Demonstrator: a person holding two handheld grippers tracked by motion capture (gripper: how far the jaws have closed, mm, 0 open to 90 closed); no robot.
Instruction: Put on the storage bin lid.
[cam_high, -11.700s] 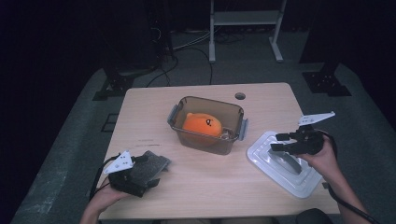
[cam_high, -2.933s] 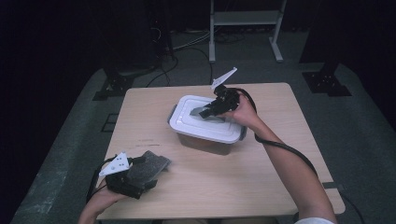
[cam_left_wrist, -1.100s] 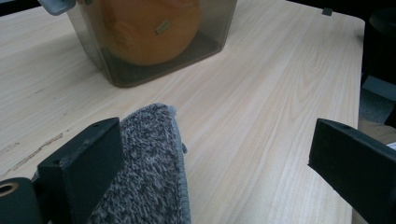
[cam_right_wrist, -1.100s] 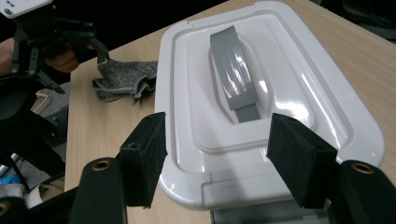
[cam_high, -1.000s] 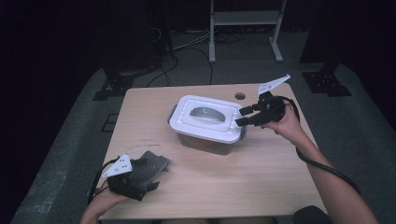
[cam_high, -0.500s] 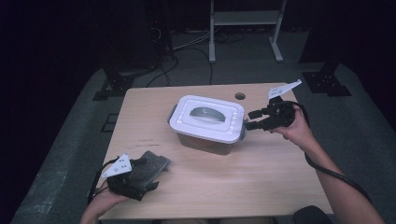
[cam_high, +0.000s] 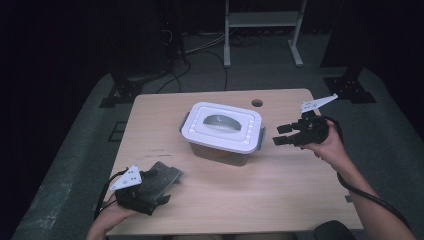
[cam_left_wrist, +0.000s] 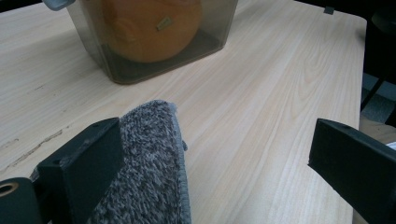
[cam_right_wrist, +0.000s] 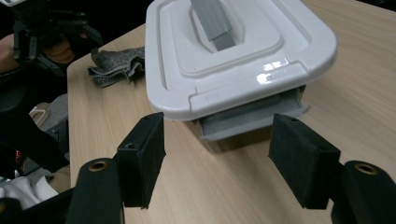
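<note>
Hovering just off the right end of the storage box (cam_high: 222, 145), the right gripper (cam_high: 281, 135) points level at it with its jaws spread and nothing between them. In the right gripper view the two black pads frame the grey side latch (cam_right_wrist: 252, 119) of the box, which hangs flipped out below the lid's rim, a little apart from the pads. The right hand (cam_high: 327, 145) grips the gripper body from behind, the forearm running back to the lower right corner of the high view, and the grey three-cornered plate stands up above the wrist.

The white lid (cam_high: 221, 125) sits on the box with its grey handle (cam_high: 222, 120) lying flat across the top. Through the smoky clear wall in the left gripper view an orange round thing (cam_left_wrist: 152, 28) shows inside, resting on the box floor.

The left gripper (cam_high: 162, 192) lies low on the near left part of the tabletop (cam_high: 280, 190), held by the left hand (cam_high: 112, 215) at the table's edge. Its jaws stand wide apart; a grey fuzzy cloth (cam_left_wrist: 149, 163) rests against the inner face of one jaw, while the other jaw is clear of it. The cloth lies well apart from the box. A round cable hole (cam_high: 257, 103) sits in the tabletop beyond the box.
</note>
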